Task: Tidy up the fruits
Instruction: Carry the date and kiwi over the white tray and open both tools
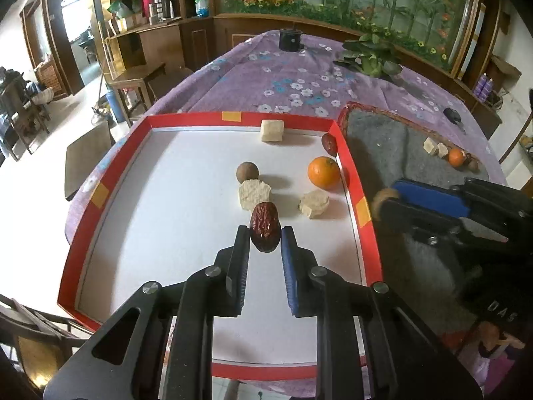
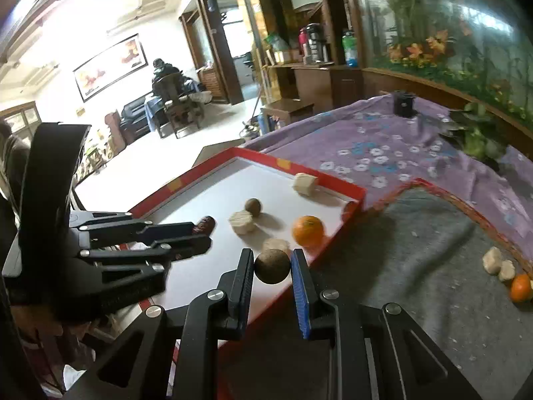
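Observation:
My left gripper [image 1: 265, 233] is shut on a dark red date [image 1: 265, 230] and holds it over the white floor of the red-rimmed box [image 1: 353, 180]. In the box lie an orange [image 1: 324, 172], a brown round fruit [image 1: 247, 172], a second date [image 1: 329, 142] by the right wall and three pale chunks [image 1: 255, 194]. My right gripper [image 2: 272, 265] is shut on a brown round fruit [image 2: 272, 265] above the box's right rim [image 2: 333, 233]. The left gripper with its date [image 2: 204, 225] shows in the right wrist view. The grey-lined basket [image 2: 416, 250] holds two pale chunks [image 2: 493, 260] and an orange [image 2: 521, 287].
The box and basket sit on a purple flowered cloth [image 1: 293, 76]. A leafy vegetable [image 1: 371, 56] and a small black object [image 1: 290, 39] lie at the far end. Wooden cabinets and chairs stand beyond the table's left edge.

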The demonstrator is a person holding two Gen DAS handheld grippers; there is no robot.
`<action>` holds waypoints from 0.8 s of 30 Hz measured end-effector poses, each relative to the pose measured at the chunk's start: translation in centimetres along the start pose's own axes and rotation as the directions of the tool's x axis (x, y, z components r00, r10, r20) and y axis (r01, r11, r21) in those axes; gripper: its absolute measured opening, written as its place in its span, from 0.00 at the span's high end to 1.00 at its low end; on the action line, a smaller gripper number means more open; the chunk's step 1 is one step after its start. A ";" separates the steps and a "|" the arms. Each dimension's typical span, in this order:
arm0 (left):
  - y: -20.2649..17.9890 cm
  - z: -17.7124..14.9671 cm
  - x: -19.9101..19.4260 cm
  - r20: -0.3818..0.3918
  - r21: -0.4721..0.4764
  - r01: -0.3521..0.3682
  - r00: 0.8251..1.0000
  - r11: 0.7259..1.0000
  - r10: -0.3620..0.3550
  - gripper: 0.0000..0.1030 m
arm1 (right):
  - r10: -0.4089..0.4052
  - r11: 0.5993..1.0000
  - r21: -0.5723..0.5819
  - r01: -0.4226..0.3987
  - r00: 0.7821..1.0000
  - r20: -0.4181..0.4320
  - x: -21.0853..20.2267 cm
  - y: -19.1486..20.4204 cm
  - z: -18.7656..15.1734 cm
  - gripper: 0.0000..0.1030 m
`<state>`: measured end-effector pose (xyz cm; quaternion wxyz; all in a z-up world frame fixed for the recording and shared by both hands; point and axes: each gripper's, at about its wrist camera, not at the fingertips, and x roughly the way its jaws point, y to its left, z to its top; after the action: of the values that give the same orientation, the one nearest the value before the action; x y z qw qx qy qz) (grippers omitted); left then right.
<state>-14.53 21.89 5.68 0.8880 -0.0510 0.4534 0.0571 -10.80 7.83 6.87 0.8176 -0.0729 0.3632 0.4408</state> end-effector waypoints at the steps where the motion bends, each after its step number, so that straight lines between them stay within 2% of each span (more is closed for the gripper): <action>1: 0.0 0.0 0.2 -0.004 0.001 0.000 1.000 1.000 0.000 0.82 | 0.009 1.000 -0.004 -0.009 1.000 -0.008 0.4 0.2 0.1 0.79; 10: 0.3 -0.1 1.9 -0.036 -0.017 -0.013 0.999 1.000 0.012 0.82 | 0.015 1.000 -0.018 -0.017 0.996 -0.083 4.3 0.7 0.0 0.79; 20: 0.9 0.0 2.9 -0.061 -0.052 -0.028 0.998 0.998 0.025 0.82 | 0.003 1.000 -0.012 -0.004 0.996 -0.087 5.3 0.5 -0.6 0.79; 22: 0.8 0.0 2.9 -0.063 -0.049 -0.033 0.998 0.998 0.030 0.82 | 0.012 1.000 -0.009 -0.012 0.996 -0.088 5.3 0.5 -0.6 0.75; 23: 0.8 0.0 2.9 -0.063 -0.046 -0.037 0.997 0.998 0.034 0.80 | 0.014 1.000 -0.007 -0.015 0.996 -0.086 5.1 0.5 -0.6 0.71; 24: 0.7 0.0 2.9 -0.061 -0.043 -0.039 0.998 0.998 0.036 0.73 | 0.015 1.000 -0.003 -0.015 0.996 -0.084 5.0 0.4 -0.6 0.69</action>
<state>-12.98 22.77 3.33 0.8715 -0.0640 0.4793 0.0822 -9.71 11.19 3.26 0.7982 -0.0901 0.3967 0.4442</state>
